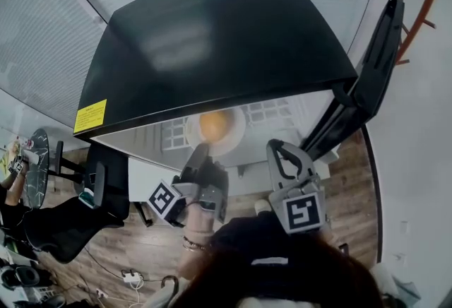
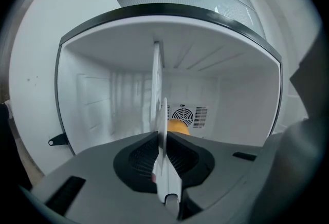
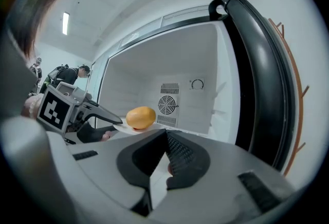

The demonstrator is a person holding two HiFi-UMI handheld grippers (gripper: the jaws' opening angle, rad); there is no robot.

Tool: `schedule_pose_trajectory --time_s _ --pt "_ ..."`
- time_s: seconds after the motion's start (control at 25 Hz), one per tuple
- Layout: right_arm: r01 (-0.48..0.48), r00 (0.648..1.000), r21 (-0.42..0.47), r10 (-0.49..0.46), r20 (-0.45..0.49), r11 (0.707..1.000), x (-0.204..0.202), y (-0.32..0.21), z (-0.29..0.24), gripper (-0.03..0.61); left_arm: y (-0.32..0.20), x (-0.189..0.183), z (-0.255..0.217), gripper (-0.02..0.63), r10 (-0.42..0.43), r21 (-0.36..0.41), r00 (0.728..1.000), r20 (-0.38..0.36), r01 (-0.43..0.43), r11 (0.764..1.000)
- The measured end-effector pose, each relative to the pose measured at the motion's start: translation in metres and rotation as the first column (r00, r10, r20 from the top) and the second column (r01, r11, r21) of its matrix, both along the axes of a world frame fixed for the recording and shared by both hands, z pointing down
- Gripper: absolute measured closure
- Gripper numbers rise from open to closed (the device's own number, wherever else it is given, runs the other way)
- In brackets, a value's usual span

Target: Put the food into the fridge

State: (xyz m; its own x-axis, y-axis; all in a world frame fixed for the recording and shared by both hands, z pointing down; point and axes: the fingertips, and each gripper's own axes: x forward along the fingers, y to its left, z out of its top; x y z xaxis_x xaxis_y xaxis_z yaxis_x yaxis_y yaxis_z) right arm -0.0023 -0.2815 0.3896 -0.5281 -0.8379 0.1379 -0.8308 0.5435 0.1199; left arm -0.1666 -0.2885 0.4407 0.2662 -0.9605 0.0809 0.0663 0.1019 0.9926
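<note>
Food (image 1: 214,124): smooth orange-yellow oval on plate (image 1: 240,133)

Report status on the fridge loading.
Left gripper shut on white plate, orange-yellow fruit on it, at fridge opening. Right gripper shut, empty. Door open, path clear.

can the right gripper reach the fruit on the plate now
Probably yes: the fruit lies uncovered on the plate in the left gripper, with nothing between it and the right gripper.
</note>
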Motion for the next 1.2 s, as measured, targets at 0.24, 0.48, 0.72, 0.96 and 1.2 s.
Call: schedule_pose_trajectory --time_s 0.24,0.48,0.72,0.96,1.2 --pt "0.009 1.0 -0.011 -0.009 0.006 1.0 -0.0022 -0.0044 0.0027 0.581 -0.0044 0.0035 0.0007 0.577 0.002 -0.007 0.999 -0.047 -0.002 1.0" --pt "0.014 1.0 -0.008 -0.014 0.008 1.0 -0.0023 -0.0092 0.0032 0.581 -0.0048 0.0036 0.001 0.571 0.002 -0.003 0.997 -0.075 -0.002 1.0" --pt "0.024 0.999 -0.016 -0.023 0.023 1.0 -0.0042 -0.0101 0.0041 0.581 -0.0047 0.0026 -0.0016 0.552 0.01 0.002 0.996 -0.087 -0.01 1.0" --pt "0.04 0.998 -0.021 -0.039 0.051 0.999 -0.006 -0.0082 0.0012 0.581 -0.0022 0.0046 -0.0032 0.546 0.018 -0.006 0.996 -0.083 -0.018 1.0" --pt "0.048 0.996 -0.042 -0.044 0.078 0.998 -0.0079 -0.0048 0.0041 0.582 0.0019 0.0057 -0.0047 0.535 0.032 -0.005 0.996 -0.079 -0.032 0.999"
